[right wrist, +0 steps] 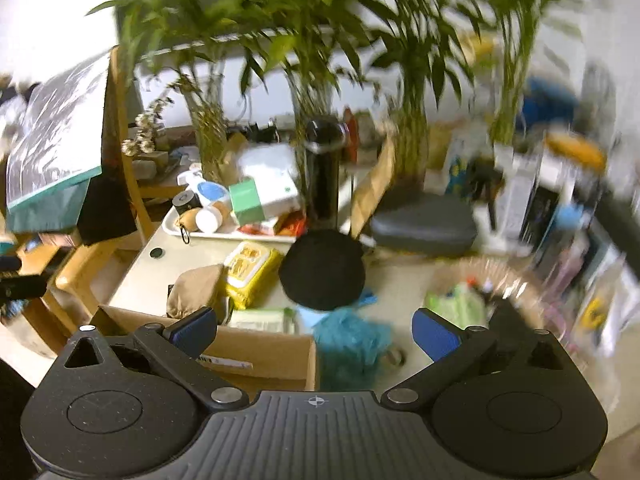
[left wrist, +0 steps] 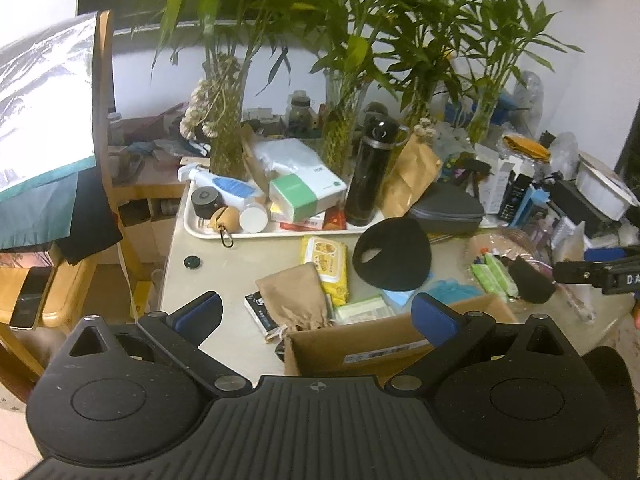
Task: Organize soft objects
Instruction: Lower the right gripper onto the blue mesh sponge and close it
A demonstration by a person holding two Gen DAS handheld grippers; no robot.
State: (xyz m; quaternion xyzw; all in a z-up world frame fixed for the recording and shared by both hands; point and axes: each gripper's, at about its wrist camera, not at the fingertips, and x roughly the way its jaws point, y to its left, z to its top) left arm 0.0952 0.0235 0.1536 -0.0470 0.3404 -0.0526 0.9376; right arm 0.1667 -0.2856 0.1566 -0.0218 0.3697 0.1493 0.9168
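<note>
Pale tabletop [left wrist: 224, 276], cluttered. Directly on it: white tray [left wrist: 208, 232] at back left, grey zip case [left wrist: 448, 208], black cap [left wrist: 392, 256], yellow wipes pack [left wrist: 326, 266], tan drawstring pouch [left wrist: 294, 296], open cardboard box [left wrist: 360, 344] at near edge, teal mesh puff [right wrist: 352, 344] beside box.

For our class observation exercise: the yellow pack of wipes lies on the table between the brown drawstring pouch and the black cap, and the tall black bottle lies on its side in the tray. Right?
Not quite. The tall black bottle stands upright in the tray, as the left wrist view shows. The rest holds: the yellow pack of wipes lies between the brown drawstring pouch and the black cap.
</note>
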